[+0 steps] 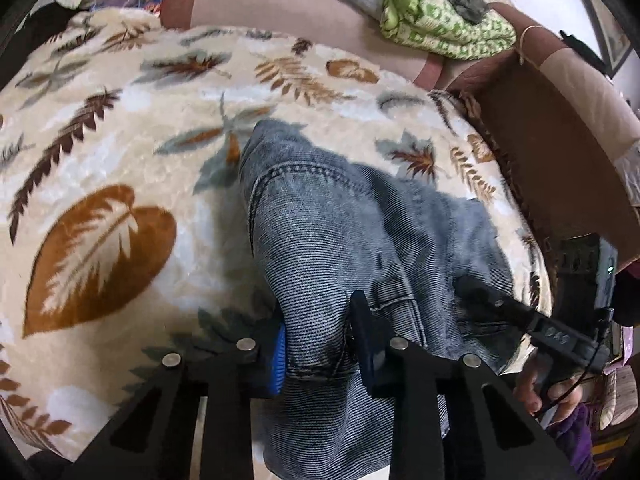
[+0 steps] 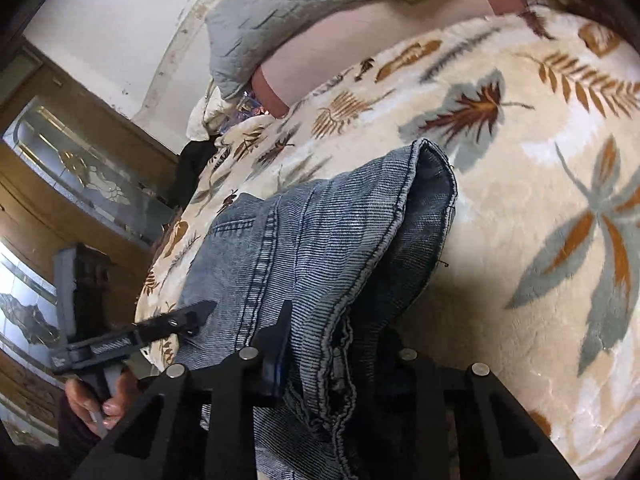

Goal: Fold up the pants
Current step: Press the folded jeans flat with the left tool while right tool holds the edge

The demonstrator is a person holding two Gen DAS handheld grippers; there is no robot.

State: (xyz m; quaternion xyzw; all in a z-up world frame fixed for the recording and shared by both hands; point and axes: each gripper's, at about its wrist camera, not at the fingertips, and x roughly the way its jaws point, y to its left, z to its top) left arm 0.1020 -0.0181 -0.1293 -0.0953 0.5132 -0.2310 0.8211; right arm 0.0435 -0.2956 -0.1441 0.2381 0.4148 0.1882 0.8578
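Grey-blue denim pants point(image 1: 328, 232) lie bunched on a cream leaf-print blanket point(image 1: 120, 140). My left gripper point(image 1: 320, 344) is shut on a fold of the denim, which bulges up between its fingers. The right gripper shows at the right of the left wrist view point(image 1: 500, 304), touching the pants' right side. In the right wrist view the pants point(image 2: 320, 240) drape over my right gripper point(image 2: 332, 344), which is shut on the hemmed edge; its right finger is hidden under cloth. The left gripper point(image 2: 192, 312) shows at the left, at the pants' edge.
A brown cardboard box point(image 1: 552, 152) stands at the blanket's right edge. A green patterned cloth point(image 1: 436, 20) and a grey quilted pillow point(image 2: 276, 20) lie at the back on a pink sheet. A wooden cabinet with glass point(image 2: 68, 168) stands beyond the bed.
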